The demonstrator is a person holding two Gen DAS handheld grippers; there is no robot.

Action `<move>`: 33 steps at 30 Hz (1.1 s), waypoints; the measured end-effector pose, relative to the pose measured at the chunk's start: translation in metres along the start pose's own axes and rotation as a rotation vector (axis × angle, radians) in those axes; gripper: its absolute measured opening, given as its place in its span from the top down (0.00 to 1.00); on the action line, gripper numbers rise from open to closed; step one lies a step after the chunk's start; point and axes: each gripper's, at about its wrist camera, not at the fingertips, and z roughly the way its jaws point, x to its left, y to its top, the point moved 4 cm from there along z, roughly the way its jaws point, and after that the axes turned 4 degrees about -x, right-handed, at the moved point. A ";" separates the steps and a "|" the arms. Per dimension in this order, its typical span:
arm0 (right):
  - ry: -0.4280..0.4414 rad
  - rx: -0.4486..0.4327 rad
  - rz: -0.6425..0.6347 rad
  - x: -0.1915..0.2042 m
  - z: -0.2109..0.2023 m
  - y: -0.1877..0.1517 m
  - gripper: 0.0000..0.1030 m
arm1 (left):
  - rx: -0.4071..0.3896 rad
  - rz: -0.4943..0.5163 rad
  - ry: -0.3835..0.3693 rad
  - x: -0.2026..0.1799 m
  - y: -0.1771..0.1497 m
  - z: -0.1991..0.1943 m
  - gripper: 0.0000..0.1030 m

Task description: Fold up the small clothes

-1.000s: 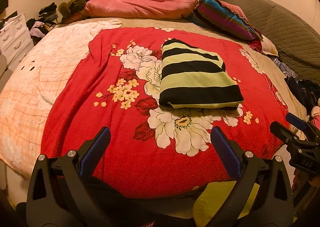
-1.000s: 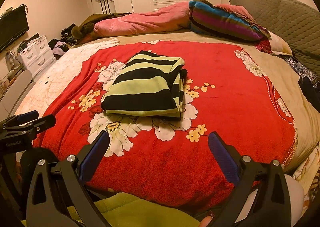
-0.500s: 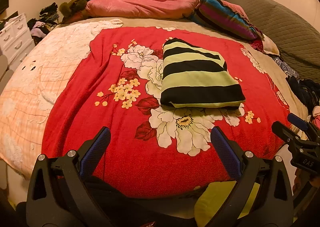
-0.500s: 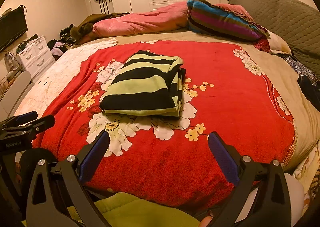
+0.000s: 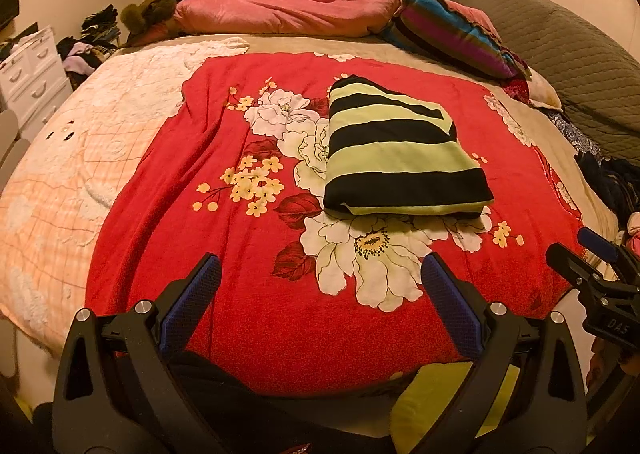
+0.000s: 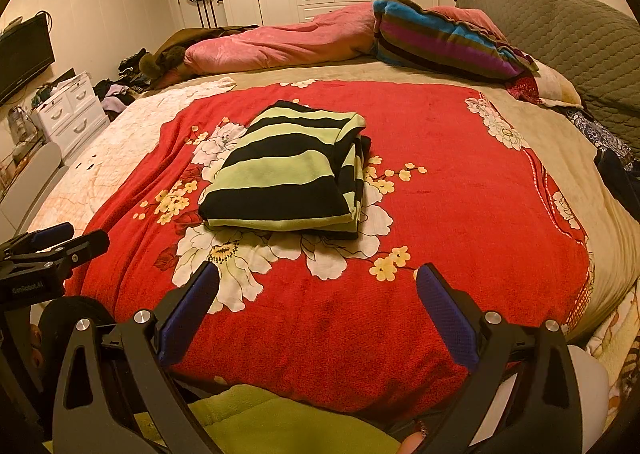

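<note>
1. On the red blanket (image 5: 248, 326), a plush fleece printed with white and yellow flowers, lies the folded sweater (image 5: 396, 157): a thick, soft knit in broad black and pale green stripes, squared into a neat rectangular packet.
2. From the right wrist view the sweater (image 6: 280, 177) shows its stacked layers along the right edge, and its near edge rests on a large white flower.
3. The left gripper (image 5: 320, 286) hovers at the near edge of the bed, well apart from the sweater; its black fingers with blue textured pads (image 5: 192, 298) are spread wide and hold nothing.
4. The right gripper (image 6: 316, 290) is likewise spread wide and empty, near the blanket's front edge; its blue pads (image 6: 444, 310) have a fine mesh-like surface.
5. Each gripper appears at the side of the other's view: the right one (image 5: 592, 274) and the left one (image 6: 52, 250).
6. Behind the blanket lie a pink quilt (image 5: 288, 9), puffy and velvety, a striped cushion (image 6: 440, 37) in blue, purple and brown, and a grey quilted headboard (image 6: 560, 29).
7. A white chest of drawers (image 6: 72, 113) stands to the left.
8. Compared with a second ago, the sweater lies in the same place and shape; both grippers stay open, the views barely shifted.
</note>
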 end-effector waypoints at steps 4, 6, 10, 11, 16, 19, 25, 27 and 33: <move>0.000 0.000 0.000 0.000 0.000 0.000 0.04 | 0.001 -0.001 0.000 0.000 0.000 0.000 0.09; -0.001 -0.002 0.000 0.000 0.000 0.000 0.04 | 0.002 -0.001 -0.002 0.000 0.000 0.000 0.09; -0.001 0.001 0.004 -0.001 0.001 -0.001 0.04 | 0.013 -0.008 -0.012 0.001 -0.003 0.001 0.09; 0.000 0.003 0.004 -0.001 0.001 -0.001 0.04 | 0.015 -0.010 -0.011 -0.001 -0.002 0.001 0.09; -0.007 0.014 0.010 -0.001 0.004 -0.004 0.04 | 0.016 -0.006 -0.002 0.001 -0.003 0.002 0.09; -0.009 0.021 0.012 0.000 0.006 -0.005 0.04 | 0.020 -0.005 0.006 0.000 -0.002 0.004 0.09; -0.019 0.029 0.025 -0.002 0.010 -0.006 0.04 | 0.044 0.004 0.015 0.002 -0.005 0.009 0.09; -0.023 0.036 0.037 -0.005 0.013 -0.007 0.04 | 0.076 -0.022 0.045 0.009 -0.007 0.016 0.09; -0.067 0.070 0.104 -0.033 0.036 -0.015 0.04 | 0.129 -0.179 0.179 0.084 -0.008 0.035 0.09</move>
